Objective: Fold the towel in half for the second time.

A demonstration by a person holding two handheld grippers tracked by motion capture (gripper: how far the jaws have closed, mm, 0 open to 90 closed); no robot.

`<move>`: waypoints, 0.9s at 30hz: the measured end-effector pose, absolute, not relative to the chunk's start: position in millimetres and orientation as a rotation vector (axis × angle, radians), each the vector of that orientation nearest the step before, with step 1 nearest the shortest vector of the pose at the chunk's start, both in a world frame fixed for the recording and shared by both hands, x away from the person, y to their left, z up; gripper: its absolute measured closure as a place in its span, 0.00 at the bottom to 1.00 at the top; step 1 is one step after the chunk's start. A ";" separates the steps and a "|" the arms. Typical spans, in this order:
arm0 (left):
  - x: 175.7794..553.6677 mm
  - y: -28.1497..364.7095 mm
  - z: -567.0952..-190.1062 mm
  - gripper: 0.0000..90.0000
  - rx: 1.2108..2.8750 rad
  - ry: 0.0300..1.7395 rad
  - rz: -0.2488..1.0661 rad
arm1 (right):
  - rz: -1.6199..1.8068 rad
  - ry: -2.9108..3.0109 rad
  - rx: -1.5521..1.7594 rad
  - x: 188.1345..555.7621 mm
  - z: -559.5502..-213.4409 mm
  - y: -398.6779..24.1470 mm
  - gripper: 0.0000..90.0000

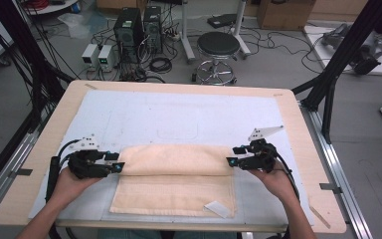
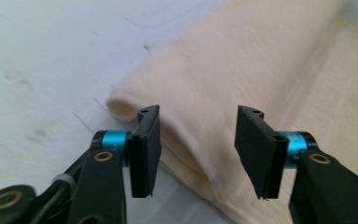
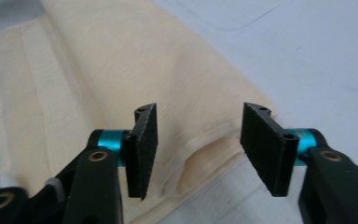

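Midway through a fold, a cream towel [image 1: 175, 179] lies at the near edge of the table's pale mat [image 1: 144, 117], its far part doubled over into a thick band [image 1: 174, 160] that leaves a strip of the lower layer showing along the near side. A white label [image 1: 218, 208] sits at its near right corner. At the band's left end the left gripper [image 1: 121, 167] has its jaws apart, the fold's edge [image 2: 177, 154] lying loose between the pads and pressed by neither. At the right end the right gripper [image 3: 198, 149] is likewise spread around the fold, gripping nothing. Both hands [image 1: 72, 181] rest low on the mat. The risk, as it appears: the puffed ends of the loose band could spring back or slide askew if a jaw catches the cloth on leaving, spoiling the alignment. Beyond the wooden table [image 1: 298, 129] stand a stool [image 1: 218, 47] and computer towers [image 1: 129, 27].
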State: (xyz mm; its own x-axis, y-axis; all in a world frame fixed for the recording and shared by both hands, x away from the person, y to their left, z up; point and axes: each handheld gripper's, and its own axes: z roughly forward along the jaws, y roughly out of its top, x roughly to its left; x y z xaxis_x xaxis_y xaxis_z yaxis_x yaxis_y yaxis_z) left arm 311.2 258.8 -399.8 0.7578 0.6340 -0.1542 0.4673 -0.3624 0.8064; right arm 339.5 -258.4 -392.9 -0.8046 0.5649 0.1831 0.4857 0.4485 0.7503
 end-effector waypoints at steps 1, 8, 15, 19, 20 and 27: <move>314.3 259.0 -398.1 0.53 2.017 0.835 0.225 | 1.286 2.586 0.945 343.4 -389.7 -257.9 0.47; 344.5 248.9 -400.0 0.49 2.016 0.883 0.245 | 1.228 2.594 1.008 372.5 -398.1 -253.2 0.44; 373.7 236.9 -429.2 0.51 2.068 0.950 0.178 | 1.231 2.692 1.086 395.3 -426.4 -242.9 0.44; 378.0 240.7 -433.3 0.65 2.043 0.940 0.079 | 1.307 2.767 1.085 399.1 -431.5 -243.9 0.73; 377.2 240.3 -432.7 0.76 2.039 0.923 0.074 | 1.315 2.789 1.049 398.1 -430.5 -242.7 0.82; 377.2 243.2 -418.3 0.94 1.981 0.943 0.193 | 1.304 2.726 0.933 396.5 -411.4 -240.2 0.94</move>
